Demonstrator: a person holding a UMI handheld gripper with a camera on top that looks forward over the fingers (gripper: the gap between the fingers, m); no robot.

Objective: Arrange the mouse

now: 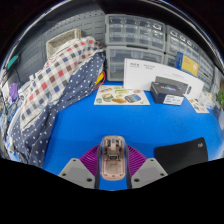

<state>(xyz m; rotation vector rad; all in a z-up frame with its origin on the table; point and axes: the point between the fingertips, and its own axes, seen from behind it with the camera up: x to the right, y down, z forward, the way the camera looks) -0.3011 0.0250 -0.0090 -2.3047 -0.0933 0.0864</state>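
Observation:
A small transparent, beige-tinted mouse (pixel 112 157) sits between my gripper's (pixel 112 170) two fingers, over the blue table (pixel 110 120). The purple pads (pixel 91 157) press against both its sides, so the gripper is shut on it. The mouse points away from me, its front end reaching just past the fingertips. Its rear part is hidden low between the fingers.
A black mouse pad (pixel 181 158) lies on the table to the right of the fingers. A checked cloth (pixel 62 80) is heaped at the left. Beyond lie a flat printed card (pixel 122 96), a white box (pixel 150 72) and a black box (pixel 169 92), with grey drawer units (pixel 135 40) behind.

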